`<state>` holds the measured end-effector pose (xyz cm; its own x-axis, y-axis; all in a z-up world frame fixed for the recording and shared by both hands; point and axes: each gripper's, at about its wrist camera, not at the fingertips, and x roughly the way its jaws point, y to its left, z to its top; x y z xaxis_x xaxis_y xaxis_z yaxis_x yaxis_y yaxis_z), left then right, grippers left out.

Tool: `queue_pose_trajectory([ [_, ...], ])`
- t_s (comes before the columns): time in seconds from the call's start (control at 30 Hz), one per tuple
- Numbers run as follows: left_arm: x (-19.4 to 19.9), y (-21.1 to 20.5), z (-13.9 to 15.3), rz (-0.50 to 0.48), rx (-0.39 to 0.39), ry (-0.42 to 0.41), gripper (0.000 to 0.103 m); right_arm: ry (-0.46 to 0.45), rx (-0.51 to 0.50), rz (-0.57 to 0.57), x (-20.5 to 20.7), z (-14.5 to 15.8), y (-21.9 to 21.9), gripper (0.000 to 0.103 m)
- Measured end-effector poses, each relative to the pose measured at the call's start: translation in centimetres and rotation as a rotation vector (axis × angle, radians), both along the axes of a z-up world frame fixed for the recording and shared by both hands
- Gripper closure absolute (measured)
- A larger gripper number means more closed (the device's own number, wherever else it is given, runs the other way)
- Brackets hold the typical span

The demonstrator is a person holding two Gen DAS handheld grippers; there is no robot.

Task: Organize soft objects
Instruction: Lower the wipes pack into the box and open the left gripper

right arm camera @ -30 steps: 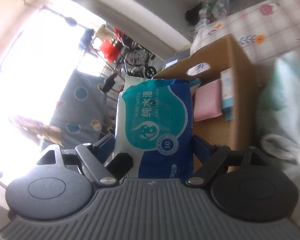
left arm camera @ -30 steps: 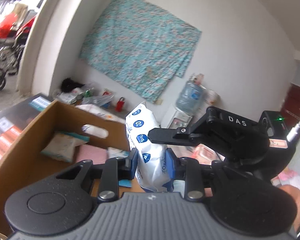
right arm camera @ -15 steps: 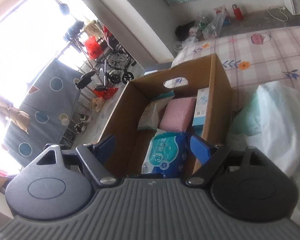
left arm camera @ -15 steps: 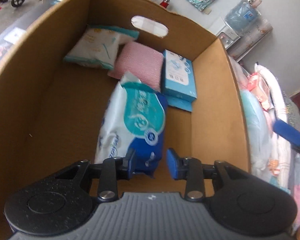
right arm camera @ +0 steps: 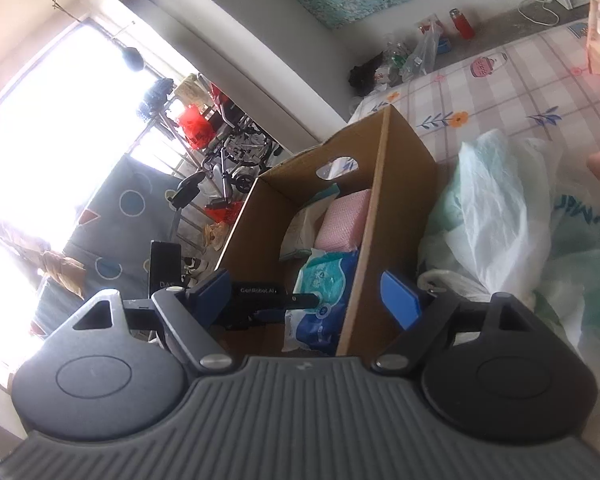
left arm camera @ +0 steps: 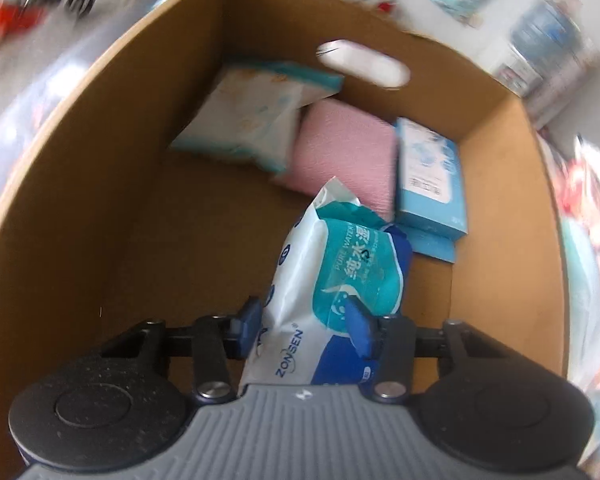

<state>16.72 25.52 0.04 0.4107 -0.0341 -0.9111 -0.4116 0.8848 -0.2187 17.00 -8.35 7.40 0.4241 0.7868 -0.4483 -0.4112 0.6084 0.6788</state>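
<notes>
Now the left gripper (left arm camera: 306,326) is down in the box (left arm camera: 100,208), jaws just eased apart round the wipes pack (left arm camera: 332,280), lower centre; drop basically done; right gripper (right arm camera: 306,294) wide open, empty.

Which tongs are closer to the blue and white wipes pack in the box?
Left. The left tongs straddle the wipes pack inside the cardboard box, their jaws having just opened. The right tongs hang open outside, at the box's near end.
</notes>
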Motion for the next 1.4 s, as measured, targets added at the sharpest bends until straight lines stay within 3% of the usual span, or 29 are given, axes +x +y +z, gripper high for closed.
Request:
queue_pose_trajectory([
  [0.03,0.1,-0.8,0.1,-0.033,0.012,-0.004,0.063,0.003,-0.002,-0.004,0.0,-0.2,-0.2,0.02],
  [0.17,0.5,-3.1,-0.7,-0.072,-0.077,0.023,0.064,0.037,0.0,-0.02,0.4,-1.2,-0.8,0.02],
  [0.37,0.6,-5.3,-0.3,-0.129,-0.005,0.004,0.063,0.054,0.014,-0.026,0.1,-2.0,-1.5,0.02],
  [0.5,0.0,-4.8,0.0,-0.146,-0.014,0.005,0.065,0.057,0.022,-0.033,0.0,-2.1,-2.1,0.02],
  [0.57,-0.6,-3.9,0.4,-0.116,-0.031,-0.006,0.06,0.057,0.02,-0.038,-0.2,-2.0,-2.4,0.02],
  [0.63,-0.5,-3.1,0.4,-0.047,-0.047,-0.008,0.041,0.055,0.018,-0.042,-0.2,-2.0,-2.6,0.02],
  [0.87,2.2,-2.6,0.0,0.075,-0.055,0.039,0.036,0.064,0.028,-0.029,-0.3,-2.4,-2.1,0.02],
  [0.97,3.9,-3.3,-0.2,0.071,-0.056,0.039,0.023,0.058,0.027,-0.02,-0.6,-2.3,-1.9,0.02],
  [1.13,5.8,-5.7,-0.2,0.039,0.041,0.041,0.008,0.067,0.031,-0.036,-0.4,-2.5,-2.2,0.02],
  [1.3,5.6,-5.2,-0.5,0.048,0.028,0.02,0.01,0.071,0.034,-0.047,-0.4,-2.6,-2.7,0.02],
  [1.4,5.5,-4.8,-1.2,0.044,0.052,0.077,0.032,0.072,0.034,-0.051,-0.4,-2.7,-2.9,0.02],
])
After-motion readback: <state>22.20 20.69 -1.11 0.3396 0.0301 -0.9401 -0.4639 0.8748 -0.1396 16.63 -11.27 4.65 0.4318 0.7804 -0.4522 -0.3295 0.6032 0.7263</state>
